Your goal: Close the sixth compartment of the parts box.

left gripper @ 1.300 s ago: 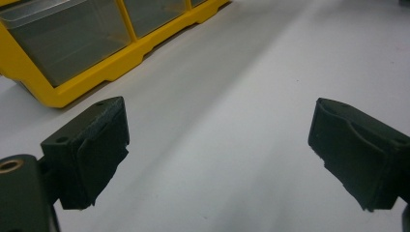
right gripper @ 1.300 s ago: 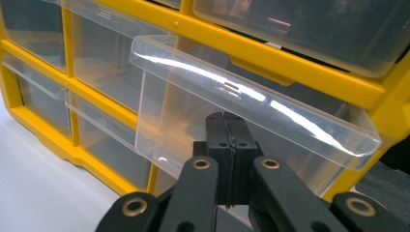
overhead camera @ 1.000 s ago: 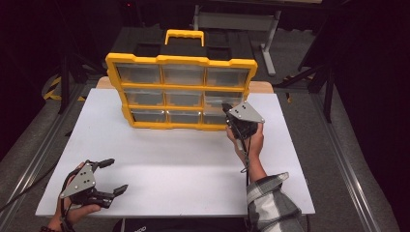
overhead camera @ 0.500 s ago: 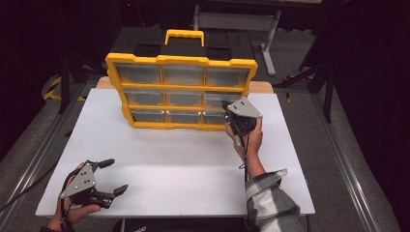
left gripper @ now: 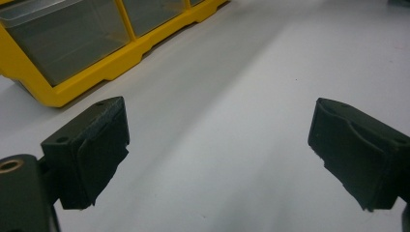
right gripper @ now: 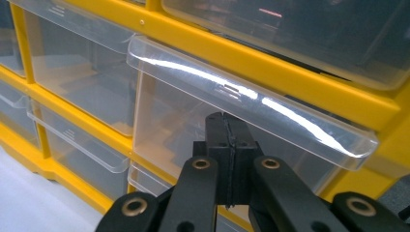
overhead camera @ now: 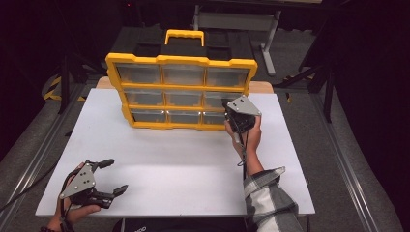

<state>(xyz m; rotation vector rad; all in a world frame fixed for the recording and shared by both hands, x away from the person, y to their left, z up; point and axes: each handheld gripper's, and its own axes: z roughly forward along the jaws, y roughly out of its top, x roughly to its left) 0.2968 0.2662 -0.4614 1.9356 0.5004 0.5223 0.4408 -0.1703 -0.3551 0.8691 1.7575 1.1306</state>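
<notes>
A yellow drawer cabinet with clear plastic drawers and a yellow handle stands upright at the back of the white table. My right gripper is held at its right column, level with the middle row. In the right gripper view its jaws are shut flat together with nothing between them, tips just under the clear lip of the middle right drawer. My left gripper rests low at the table's near left corner, open and empty, far from the cabinet.
The white table spreads wide between the cabinet and its front edge. A black case with a metal frame stands behind the table on the dark floor. Rails run along both sides of the table.
My right gripper has edged slightly up and closer to the right column of drawers. The left gripper has stayed put.
</notes>
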